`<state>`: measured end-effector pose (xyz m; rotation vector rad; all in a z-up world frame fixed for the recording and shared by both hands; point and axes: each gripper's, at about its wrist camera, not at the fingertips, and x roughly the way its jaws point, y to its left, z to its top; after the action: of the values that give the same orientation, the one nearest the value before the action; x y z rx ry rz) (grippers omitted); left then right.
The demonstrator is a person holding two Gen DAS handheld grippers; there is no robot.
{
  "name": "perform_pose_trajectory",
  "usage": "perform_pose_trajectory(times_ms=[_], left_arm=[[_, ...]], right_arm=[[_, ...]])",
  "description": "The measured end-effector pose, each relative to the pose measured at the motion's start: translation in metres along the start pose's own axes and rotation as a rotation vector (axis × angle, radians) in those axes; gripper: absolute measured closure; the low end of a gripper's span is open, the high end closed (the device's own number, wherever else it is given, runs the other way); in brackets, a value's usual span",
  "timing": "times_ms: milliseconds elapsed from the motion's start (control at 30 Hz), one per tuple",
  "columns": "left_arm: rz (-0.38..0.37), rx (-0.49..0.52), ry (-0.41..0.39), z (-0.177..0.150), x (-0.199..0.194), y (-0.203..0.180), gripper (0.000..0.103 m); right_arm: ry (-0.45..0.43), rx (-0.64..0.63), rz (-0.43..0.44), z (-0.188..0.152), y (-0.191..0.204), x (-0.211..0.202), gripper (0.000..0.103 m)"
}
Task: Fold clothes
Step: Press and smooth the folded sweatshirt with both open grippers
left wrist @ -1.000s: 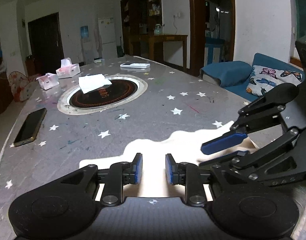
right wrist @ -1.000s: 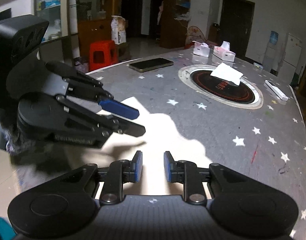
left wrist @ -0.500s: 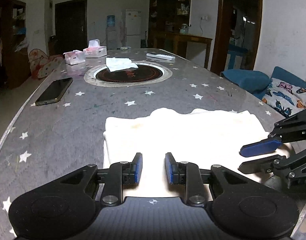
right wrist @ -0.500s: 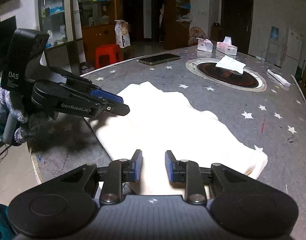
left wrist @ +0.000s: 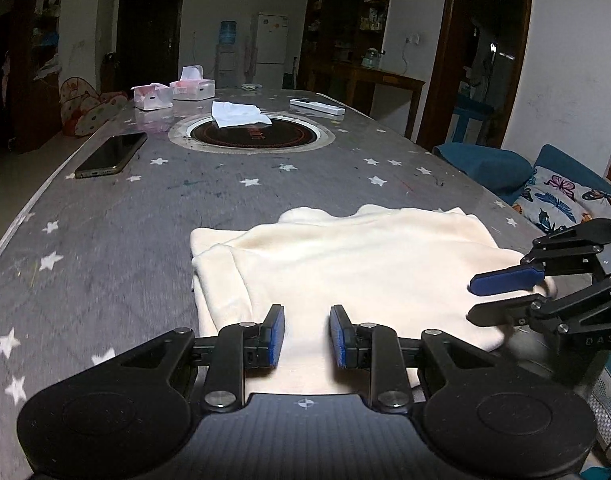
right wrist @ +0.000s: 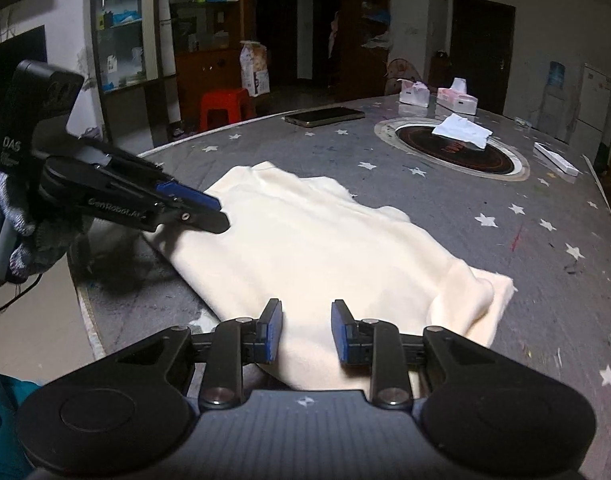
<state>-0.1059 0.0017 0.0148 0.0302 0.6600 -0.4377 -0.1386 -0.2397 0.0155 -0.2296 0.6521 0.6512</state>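
A cream garment (left wrist: 345, 264) lies folded flat on the grey star-patterned table (left wrist: 125, 240), near its front edge. In the left wrist view, my left gripper (left wrist: 305, 336) hovers low over the garment's near left part, open, its blue pads apart with nothing pressed between them. My right gripper (left wrist: 501, 296) hangs at the garment's right edge. In the right wrist view, my right gripper (right wrist: 307, 332) is open over the garment (right wrist: 325, 248). My left gripper (right wrist: 205, 212), held by a gloved hand (right wrist: 9, 216), sits at the cloth's far left edge.
A phone (left wrist: 111, 155) lies at the table's left side. A round inset hob (left wrist: 289, 138) with a white cloth (left wrist: 237, 114) on it sits mid-table, with tissue boxes (left wrist: 173, 92) and a remote (left wrist: 317, 107) behind. A blue sofa (left wrist: 485, 168) stands right, a red stool (right wrist: 221, 106) beyond.
Both grippers have drawn apart and back toward the table's near edge. The left view has rolled level. The garment, partly hidden before, now shows whole and flat.
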Motion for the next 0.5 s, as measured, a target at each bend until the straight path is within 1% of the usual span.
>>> perform_pose_trajectory(times_ms=[100, 167, 300, 400, 500], left_arm=[[0.007, -0.003, 0.000, 0.000, -0.003, -0.004, 0.073], [0.007, -0.003, -0.004, 0.003, -0.006, -0.007, 0.069], [-0.002, 0.022, -0.030, 0.010, -0.013, -0.019, 0.067], [-0.033, 0.037, -0.049, 0.016, -0.014, -0.031, 0.064], [-0.078, 0.067, -0.048, 0.019, -0.007, -0.047, 0.064]], right_arm=[[-0.028, 0.036, -0.008, -0.004, 0.002, -0.011, 0.077], [-0.050, 0.070, -0.005, -0.006, 0.001, -0.020, 0.076], [-0.079, 0.119, -0.034, -0.012, -0.003, -0.038, 0.076], [-0.080, 0.169, -0.069, -0.021, -0.011, -0.046, 0.076], [-0.052, 0.194, -0.068, -0.029, -0.014, -0.045, 0.076]])
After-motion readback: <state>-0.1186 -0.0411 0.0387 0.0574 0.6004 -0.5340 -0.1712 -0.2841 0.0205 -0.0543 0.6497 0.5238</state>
